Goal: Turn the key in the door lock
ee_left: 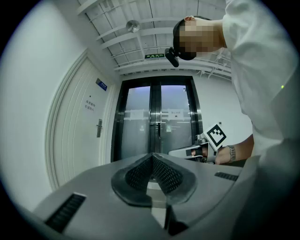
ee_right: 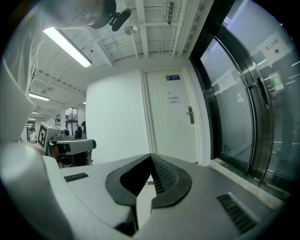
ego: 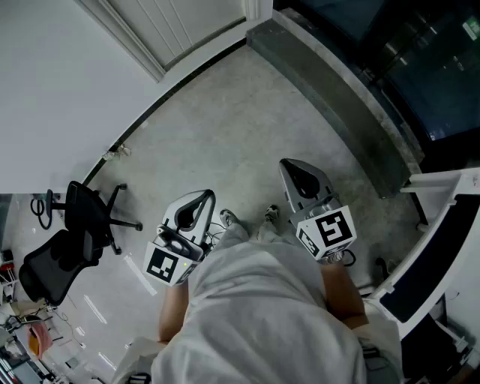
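Note:
The white door stands some way off, with its lock plate and handle at mid height; the right gripper view also has the door and its lock plate. No key can be made out at this distance. In the head view my left gripper and right gripper are held side by side over the floor, far from the door. The left gripper has its jaws together with nothing held. So does the right gripper.
Glass double doors in a dark frame stand right of the white door, with a raised stone sill at their foot. A black office chair stands on the concrete floor at the left. A white frame stands at the right.

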The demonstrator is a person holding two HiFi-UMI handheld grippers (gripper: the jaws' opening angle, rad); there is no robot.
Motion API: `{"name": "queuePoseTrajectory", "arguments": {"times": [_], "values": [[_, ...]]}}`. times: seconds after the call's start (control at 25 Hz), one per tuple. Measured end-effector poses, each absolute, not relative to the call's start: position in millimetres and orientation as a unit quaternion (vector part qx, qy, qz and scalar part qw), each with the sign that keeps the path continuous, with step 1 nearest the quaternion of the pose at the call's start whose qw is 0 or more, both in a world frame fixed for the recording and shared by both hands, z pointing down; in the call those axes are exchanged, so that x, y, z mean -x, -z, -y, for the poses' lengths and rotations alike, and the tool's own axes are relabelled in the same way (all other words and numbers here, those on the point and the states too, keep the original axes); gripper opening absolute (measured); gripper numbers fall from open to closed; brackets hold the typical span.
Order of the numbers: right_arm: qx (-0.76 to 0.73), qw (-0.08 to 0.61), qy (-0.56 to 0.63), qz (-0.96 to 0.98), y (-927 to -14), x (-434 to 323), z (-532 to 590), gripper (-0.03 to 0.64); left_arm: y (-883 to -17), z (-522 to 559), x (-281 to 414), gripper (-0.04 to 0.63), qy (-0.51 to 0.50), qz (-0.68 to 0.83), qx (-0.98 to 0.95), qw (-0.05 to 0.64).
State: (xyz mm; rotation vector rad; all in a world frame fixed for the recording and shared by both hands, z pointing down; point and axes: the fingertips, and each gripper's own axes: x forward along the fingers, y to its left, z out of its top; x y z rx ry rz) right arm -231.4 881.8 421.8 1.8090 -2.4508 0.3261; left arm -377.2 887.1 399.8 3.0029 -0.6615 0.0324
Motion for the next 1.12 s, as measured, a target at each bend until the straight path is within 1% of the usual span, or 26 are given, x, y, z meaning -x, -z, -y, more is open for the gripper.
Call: {"name": "queuePoseTrajectory", "arguments": {"times": [0.4,0.56,0.76,0.88,1.0,1.04,1.08,1.12], "values": [[-0.582,0.053,-0.095,0.806,-431.1,180.2,-908.6,0.0,-413.0,-913.6,331.9,0.009,0.006,0.236,-0.971,0.03],[-0.593,0.04,-0.092,0.799,-427.8,167.5,-911.8,0.0,-409.3,-917.5,324.6,0.009,0.008,0.24,-0.97,0.024],[-0.615,0.069,0.008,0.786,-395.3,147.8,-905.5,0.0,-399.9,-892.2,324.9,0.009,0.014,0.255,-0.967,0.014],[-0.604,0.073,0.042,0.793,-364.7,143.3,-903.1,0.0,-392.0,-877.7,316.0,0.009,0.02,0.258,-0.966,0.003],[-0.602,0.106,0.087,0.787,-342.5,130.2,-893.9,0.0,-385.6,-868.0,297.6,0.009,0.029,0.25,-0.968,-0.002],[-0.604,0.103,0.097,0.784,-333.2,124.4,-888.7,0.0,-383.7,-862.8,291.1,0.009,0.031,0.245,-0.969,-0.002],[-0.605,0.084,0.105,0.785,-321.2,119.3,-883.3,0.0,-381.9,-856.2,285.5,0.009,0.032,0.241,-0.97,-0.002],[-0.601,0.051,0.106,0.791,-308.0,115.3,-878.0,0.0,-380.7,-848.7,280.9,0.009,0.034,0.237,-0.971,-0.004]]}}
